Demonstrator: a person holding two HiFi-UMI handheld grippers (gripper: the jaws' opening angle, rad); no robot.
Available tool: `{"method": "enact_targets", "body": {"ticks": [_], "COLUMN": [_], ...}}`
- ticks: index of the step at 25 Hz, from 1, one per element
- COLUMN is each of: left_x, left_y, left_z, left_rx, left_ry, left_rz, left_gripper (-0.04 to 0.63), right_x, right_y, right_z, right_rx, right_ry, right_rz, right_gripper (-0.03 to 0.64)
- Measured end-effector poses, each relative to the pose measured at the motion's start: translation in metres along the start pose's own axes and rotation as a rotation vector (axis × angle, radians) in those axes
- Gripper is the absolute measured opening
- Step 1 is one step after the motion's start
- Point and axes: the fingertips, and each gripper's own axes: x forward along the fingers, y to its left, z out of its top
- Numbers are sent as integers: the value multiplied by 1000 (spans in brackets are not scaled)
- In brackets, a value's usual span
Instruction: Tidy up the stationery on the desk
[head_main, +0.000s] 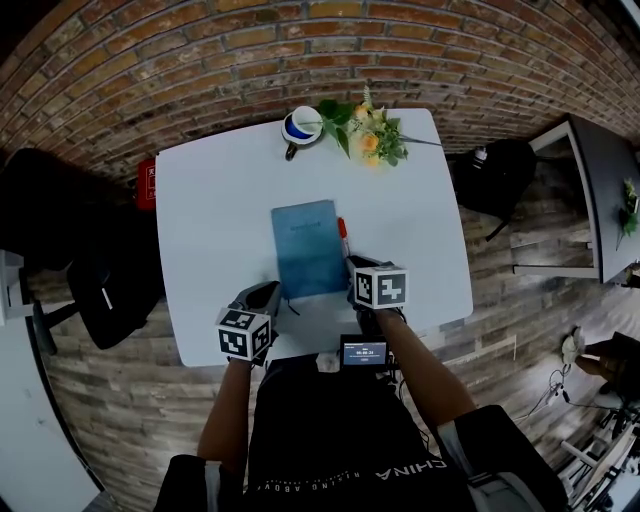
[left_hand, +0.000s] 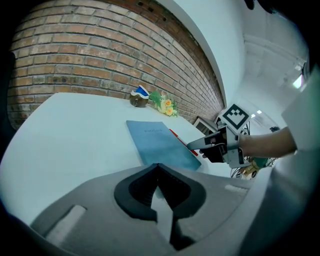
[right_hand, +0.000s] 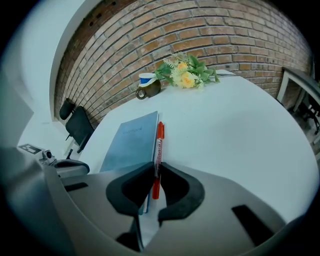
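Nearest, at the table (head_main: 210, 220) front edge: the left gripper (left_hand: 159, 167) hangs low w/ its fingers (left_hand: 137, 192) pressed together, nothing btwn them, bare table below. It sits just left of the near corner of the blue notebook (head_main: 308, 248), apparently not touching it.

The right gripper (right_hand: 154, 165) is just right of that corner, angled down. Its fingers (right_hand: 177, 190) are narrow & closed on the red pen (right_hand: 159, 145), gripping it towards its near end; the rest of the pen points away along the table. The pen runs right alongside the notebook's right edge, touching or nearly so, can't tell which. Also can't tell if it's off the table yet.

Mid-table: notebook flat, shut, roughly square to the table edges.

Far edge: mug (head_main: 298, 127) & a bunch of flowers (head_main: 370, 135) side by side, well apart from the stationery.

Step in hand, prob.: pen pickup, and the grip looks made. Next move, I'd say: lift straight up w/o nudging the notebook, then set the pen down neatly, maybe on or parallel to the notebook, as no holder is in view. The left gripper is free to steady the notebook.
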Motion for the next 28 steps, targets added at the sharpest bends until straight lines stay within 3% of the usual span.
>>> {"method": "enact_targets", "body": {"ticks": [8,15,19,24,28], "left_x": [-3,-6,-10,-19,-31], "left_y": [-4,-21,-39,-74,-104], "left_z": [-2,0,0,-6,-20], "left_rx": [8,13,15,17,8], "left_ry": [-1,-28,-57,-108,-145], "left_rz": [6,26,45,62,73], "left_gripper": [11,11,11,11,11], "right_x": [-4,-36,-65,-109,-134], "right_y": [5,-11,-19,-22,-28], "right_z": [-4,2,5,4,-8], "right_rx": [-10,-83,-194,-402,-486], "right_ry": [9,-57,-117,-185,-215], "right_rz": [55,45,76,137,152], "right_gripper": [77,53,14,9,9]}}
